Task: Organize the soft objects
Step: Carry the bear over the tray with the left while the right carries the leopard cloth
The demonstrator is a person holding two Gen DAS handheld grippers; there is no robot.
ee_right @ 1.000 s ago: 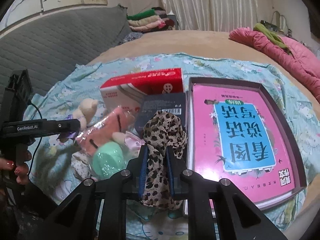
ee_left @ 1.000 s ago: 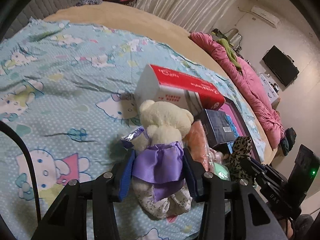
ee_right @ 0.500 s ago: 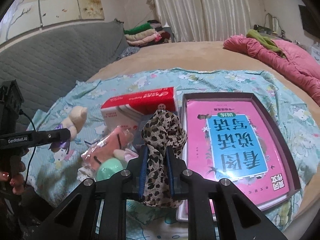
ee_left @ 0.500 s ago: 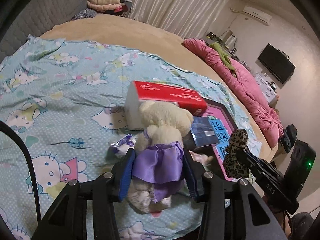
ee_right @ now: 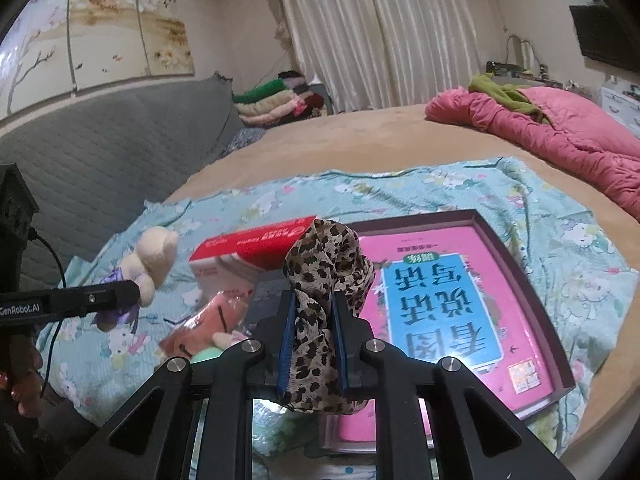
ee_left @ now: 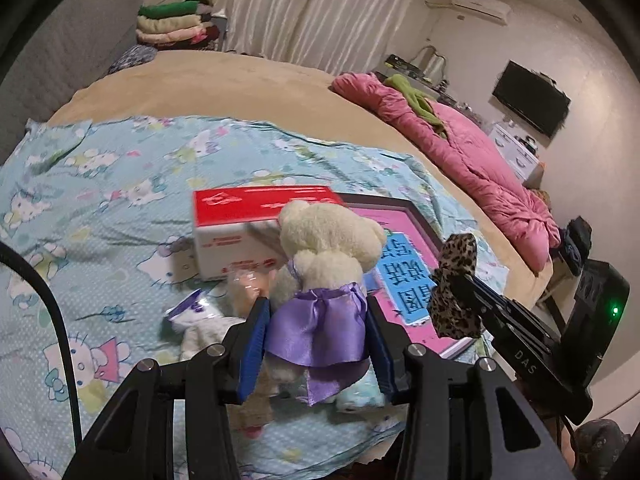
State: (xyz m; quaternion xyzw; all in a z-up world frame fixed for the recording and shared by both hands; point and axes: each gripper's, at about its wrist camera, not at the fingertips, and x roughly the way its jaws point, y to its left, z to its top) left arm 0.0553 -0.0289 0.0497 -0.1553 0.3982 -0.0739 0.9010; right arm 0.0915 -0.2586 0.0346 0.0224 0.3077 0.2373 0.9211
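Note:
My left gripper (ee_left: 316, 312) is shut on a cream teddy bear (ee_left: 328, 248) in a purple satin dress, held up above the bed. From the right wrist view the same bear (ee_right: 154, 256) shows at the left in that gripper. My right gripper (ee_right: 314, 308) is shut on a leopard-print scrunchie (ee_right: 328, 256), lifted over the pile; the scrunchie (ee_left: 456, 280) also shows at the right of the left wrist view. Below lie a pink plush in clear wrap (ee_right: 208, 320) and a mint green soft thing (ee_right: 208, 356).
A red and white tissue box (ee_left: 240, 216) and a pink book in a dark box lid (ee_right: 460, 288) lie on the Hello Kitty sheet (ee_left: 100, 200). A small dark box (ee_right: 268, 292) sits between them. A pink quilt (ee_left: 460, 148) lies far right; folded clothes (ee_right: 276, 100) are stacked behind.
Both grippers have risen with the bear and the scrunchie still held. The items on the sheet look lower and farther away, and more of the room shows.

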